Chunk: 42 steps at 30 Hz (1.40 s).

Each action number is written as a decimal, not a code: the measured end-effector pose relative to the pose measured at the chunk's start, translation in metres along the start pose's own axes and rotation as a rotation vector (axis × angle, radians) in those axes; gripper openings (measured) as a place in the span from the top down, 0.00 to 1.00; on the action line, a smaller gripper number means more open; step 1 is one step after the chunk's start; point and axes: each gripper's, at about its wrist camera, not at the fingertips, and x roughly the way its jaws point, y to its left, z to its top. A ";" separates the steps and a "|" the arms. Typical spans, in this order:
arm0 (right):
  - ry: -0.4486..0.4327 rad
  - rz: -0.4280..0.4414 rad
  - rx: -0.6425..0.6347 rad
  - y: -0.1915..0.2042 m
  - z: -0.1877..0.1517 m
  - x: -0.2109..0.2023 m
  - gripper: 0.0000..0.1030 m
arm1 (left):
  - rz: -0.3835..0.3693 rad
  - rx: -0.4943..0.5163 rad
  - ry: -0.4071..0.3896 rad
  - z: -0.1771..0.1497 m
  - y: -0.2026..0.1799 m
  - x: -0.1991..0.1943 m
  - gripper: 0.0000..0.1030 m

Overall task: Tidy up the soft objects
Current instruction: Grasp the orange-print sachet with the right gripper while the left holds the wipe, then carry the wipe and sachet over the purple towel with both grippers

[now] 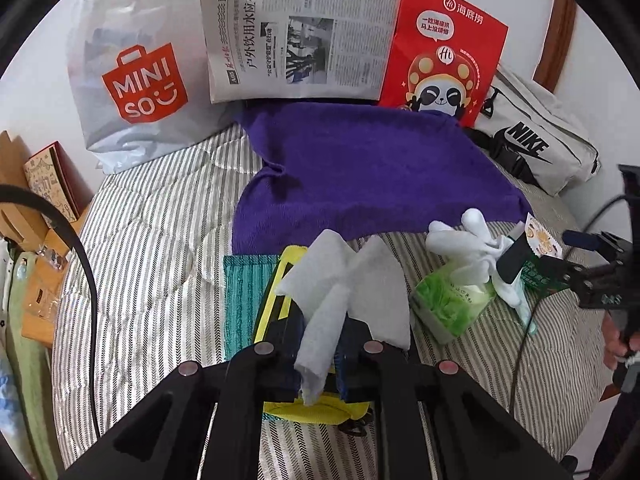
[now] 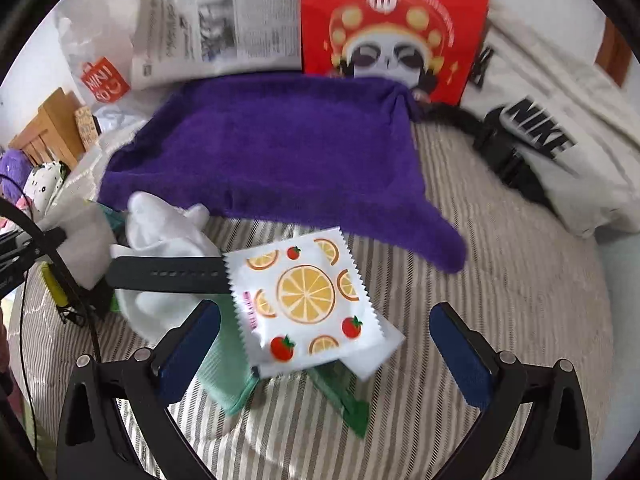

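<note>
Left gripper [image 1: 320, 354] is pressed together on a white tissue [image 1: 344, 284], which fans upward out of the pinch in two crumpled flaps and trails a short tail below the pads. Holding it by the middle lifts the sheet clear of the yellow pouch [image 1: 276, 292] and the teal cloth [image 1: 244, 300] lying under it on the striped bed [image 1: 152, 240], so it can be carried without dragging either. Right gripper [image 2: 324, 350] is spread wide, with nothing between its pads, and hangs over a white sachet printed with orange slices [image 2: 306, 304]. The sachet lies flat and tilted, resting on a green cloth [image 2: 224, 368] with a dark strap [image 2: 168, 274] running under its left edge and a white glove [image 2: 160, 224] just beyond. This open stance suits an approach to the sachet, judged the next item to pick. A purple towel [image 1: 360, 168] is spread flat further back on the bed, probably as the collecting surface; its near edge is rumpled. A green tissue pack [image 1: 448, 300] sits beside the glove.
</note>
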 end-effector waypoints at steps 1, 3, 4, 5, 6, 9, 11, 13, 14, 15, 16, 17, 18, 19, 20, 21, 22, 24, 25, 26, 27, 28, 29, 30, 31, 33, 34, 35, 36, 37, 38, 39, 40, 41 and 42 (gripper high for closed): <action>0.015 0.001 -0.007 0.000 0.001 0.007 0.03 | -0.001 0.002 0.004 -0.001 0.000 0.001 0.88; 0.002 0.014 -0.014 -0.001 0.001 0.010 0.16 | 0.002 0.003 0.014 -0.002 0.000 0.003 0.88; 0.000 0.032 -0.007 -0.003 0.001 0.009 0.26 | 0.002 0.003 0.017 -0.002 0.000 0.004 0.88; -0.005 0.062 0.000 -0.004 0.001 0.008 0.28 | 0.001 0.006 0.020 -0.004 0.000 0.004 0.88; -0.020 0.080 0.002 -0.005 0.001 0.004 0.28 | 0.003 0.007 0.022 -0.004 0.000 0.005 0.88; -0.056 0.090 -0.013 -0.003 0.001 -0.006 0.35 | 0.000 0.008 0.027 -0.006 0.001 0.007 0.88; -0.060 0.095 -0.019 -0.002 0.003 -0.010 0.38 | -0.003 0.004 0.026 -0.005 0.002 0.008 0.88; -0.069 0.103 -0.024 -0.001 0.003 -0.013 0.38 | -0.007 -0.001 0.026 -0.005 0.003 0.008 0.88; -0.070 0.104 -0.029 0.000 0.003 -0.013 0.40 | -0.008 -0.001 0.025 -0.005 0.003 0.008 0.88; -0.074 0.103 -0.031 0.002 0.003 -0.015 0.40 | -0.006 -0.001 0.025 -0.006 0.003 0.008 0.88; -0.075 0.106 -0.033 0.002 0.002 -0.017 0.40 | -0.006 -0.001 0.025 -0.006 0.002 0.008 0.88; -0.076 0.111 -0.035 0.003 0.001 -0.018 0.41 | -0.008 0.001 0.023 -0.006 0.003 0.008 0.88; -0.077 0.115 -0.032 0.003 0.000 -0.020 0.42 | -0.009 0.000 0.022 -0.006 0.003 0.008 0.88; -0.080 0.118 -0.030 0.003 -0.001 -0.021 0.42 | -0.011 -0.001 0.020 -0.006 0.003 0.007 0.88; -0.083 0.125 -0.030 0.004 -0.002 -0.022 0.43 | -0.012 -0.004 0.018 -0.006 0.004 0.007 0.88; -0.083 0.124 -0.033 0.004 -0.004 -0.023 0.43 | -0.012 -0.008 0.016 -0.006 0.005 0.006 0.88; -0.083 0.119 -0.034 0.004 -0.004 -0.024 0.44 | -0.015 -0.010 0.013 -0.006 0.006 0.006 0.88; -0.086 0.121 -0.036 0.005 -0.005 -0.026 0.46 | -0.017 -0.018 0.015 -0.007 0.007 0.006 0.88; -0.090 0.127 -0.035 0.004 -0.006 -0.028 0.47 | -0.018 -0.020 0.014 -0.007 0.007 0.005 0.88; -0.090 0.129 -0.035 0.004 -0.006 -0.029 0.47 | -0.021 -0.020 0.011 -0.008 0.007 0.004 0.88; -0.094 0.129 -0.034 0.004 -0.006 -0.031 0.47 | -0.020 -0.021 0.008 -0.007 0.007 0.003 0.88; -0.101 0.130 -0.030 0.003 -0.006 -0.033 0.48 | -0.017 -0.021 0.007 -0.007 0.007 0.002 0.88; -0.105 0.135 -0.028 0.003 -0.006 -0.034 0.48 | -0.017 -0.021 0.006 -0.007 0.007 0.002 0.88; -0.108 0.138 -0.026 0.002 -0.006 -0.036 0.48 | -0.014 -0.022 0.003 -0.007 0.008 0.000 0.88; -0.111 0.139 -0.024 0.002 -0.007 -0.037 0.48 | -0.011 -0.024 -0.001 -0.006 0.009 -0.001 0.88; -0.116 0.139 -0.027 0.002 -0.008 -0.040 0.48 | -0.009 -0.030 -0.004 -0.006 0.010 -0.004 0.88; -0.124 0.138 -0.025 0.001 -0.009 -0.044 0.48 | -0.007 -0.031 -0.005 -0.006 0.011 -0.005 0.88; -0.129 0.139 -0.021 0.000 -0.009 -0.046 0.48 | -0.005 -0.033 -0.006 -0.006 0.012 -0.006 0.88; -0.136 0.141 -0.019 -0.001 -0.009 -0.048 0.48 | -0.004 -0.034 -0.006 -0.006 0.013 -0.007 0.88; -0.145 0.143 -0.014 -0.003 -0.009 -0.051 0.48 | -0.003 -0.035 -0.006 -0.006 0.014 -0.008 0.88; -0.149 0.140 -0.011 -0.004 -0.008 -0.053 0.48 | -0.002 -0.037 -0.007 -0.006 0.014 -0.008 0.88; -0.156 0.135 -0.006 -0.006 -0.008 -0.056 0.48 | -0.002 -0.041 -0.009 -0.005 0.015 -0.009 0.88; -0.160 0.136 -0.002 -0.007 -0.007 -0.058 0.48 | -0.003 -0.043 -0.012 -0.004 0.016 -0.010 0.88; -0.164 0.137 0.004 -0.009 -0.006 -0.059 0.48 | -0.003 -0.047 -0.015 -0.004 0.016 -0.011 0.88; -0.167 0.134 0.010 -0.010 -0.005 -0.060 0.48 | -0.005 -0.048 -0.019 -0.003 0.016 -0.012 0.88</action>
